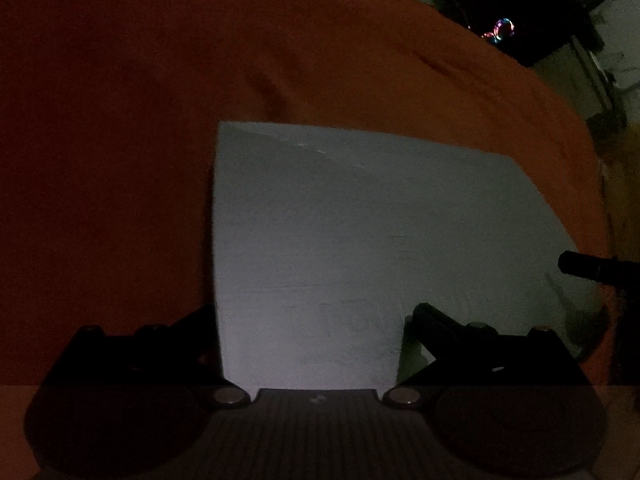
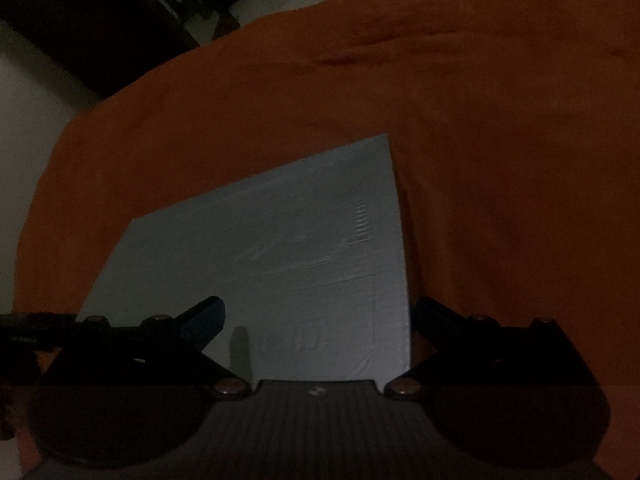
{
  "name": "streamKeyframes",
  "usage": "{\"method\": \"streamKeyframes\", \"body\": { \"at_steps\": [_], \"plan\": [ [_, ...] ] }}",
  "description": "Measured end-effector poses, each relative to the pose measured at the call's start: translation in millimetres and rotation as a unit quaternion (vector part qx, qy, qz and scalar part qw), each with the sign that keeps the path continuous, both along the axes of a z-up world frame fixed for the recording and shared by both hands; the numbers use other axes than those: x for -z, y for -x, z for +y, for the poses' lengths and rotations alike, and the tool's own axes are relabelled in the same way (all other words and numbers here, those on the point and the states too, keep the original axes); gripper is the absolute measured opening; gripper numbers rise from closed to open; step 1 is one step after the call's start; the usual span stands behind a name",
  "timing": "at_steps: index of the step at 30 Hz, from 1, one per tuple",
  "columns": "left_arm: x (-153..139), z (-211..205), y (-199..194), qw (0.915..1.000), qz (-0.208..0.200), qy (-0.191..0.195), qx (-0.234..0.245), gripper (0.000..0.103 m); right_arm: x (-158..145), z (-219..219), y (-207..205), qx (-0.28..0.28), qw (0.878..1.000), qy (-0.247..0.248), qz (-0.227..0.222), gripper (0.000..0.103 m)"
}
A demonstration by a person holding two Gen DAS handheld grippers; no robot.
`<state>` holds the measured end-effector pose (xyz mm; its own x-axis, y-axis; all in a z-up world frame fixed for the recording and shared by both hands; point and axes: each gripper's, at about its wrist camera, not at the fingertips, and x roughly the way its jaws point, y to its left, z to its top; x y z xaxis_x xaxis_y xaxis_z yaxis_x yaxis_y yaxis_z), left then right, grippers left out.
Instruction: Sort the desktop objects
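dimly, an orange cloth point(image 1: 160, 120) covers the surface, and a pale grey sheet point(image 1: 340, 220) lies flat on it. the left gripper point(image 1: 310, 320) hovers over the sheet's left part, jaws released wide on either side of it, grasping nothing. the right gripper point(image 2: 318, 316) straddles the sheet's right edge, jaws likewise spread and empty. the left gripper's dark tip shows at the right wrist view's left edge.

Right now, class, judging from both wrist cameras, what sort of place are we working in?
Probably a dim indoor room. A table under an orange cloth holds a pale flat sheet; beyond it lie light flooring and dark furniture.
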<state>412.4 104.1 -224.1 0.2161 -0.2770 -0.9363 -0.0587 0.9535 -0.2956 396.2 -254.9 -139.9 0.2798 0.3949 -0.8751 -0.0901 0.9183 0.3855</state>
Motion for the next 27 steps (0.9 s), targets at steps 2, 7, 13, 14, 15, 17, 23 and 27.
{"method": "streamKeyframes", "body": {
  "at_steps": [2,7,13,14,15,17,23,27],
  "plan": [
    [-4.7,0.3,1.3,1.0,-0.004,-0.002,0.004,0.103,-8.2,-3.1,-1.2,-0.004,1.0,0.0,-0.003,0.103],
    [-17.1,-7.7,9.5,0.9996,-0.025,0.0,0.012,0.103,-27.0,-7.5,14.7,-0.017,1.0,0.003,-0.01,0.103],
    [-51.2,-10.9,41.1,0.9984,-0.051,-0.009,0.022,0.103,-52.9,-8.9,36.5,-0.021,0.999,0.009,-0.032,0.103],
    [-56.0,-12.5,46.2,0.9979,-0.058,-0.013,0.026,0.103,-55.7,-9.5,40.8,-0.02,0.999,0.007,-0.033,0.103],
    [-61.8,-13.5,53.1,0.9974,-0.065,-0.015,0.029,0.103,-58.4,-9.9,45.1,-0.02,0.999,0.004,-0.034,0.103],
    [-72.8,-14.5,69.4,0.9965,-0.076,-0.013,0.031,0.103,-67.1,-11.8,56.7,-0.023,0.999,-0.001,-0.038,0.103],
    [-92.0,-4.8,125.2,0.9952,-0.092,-0.013,0.033,0.103,-84.2,-20.3,92.2,-0.042,0.998,-0.016,-0.045,0.103],
    [-93.4,-9.2,159.3,0.9929,-0.105,-0.036,0.042,0.103,-71.3,-15.0,118.3,-0.048,0.999,-0.016,-0.02,0.103]
  ]
}}
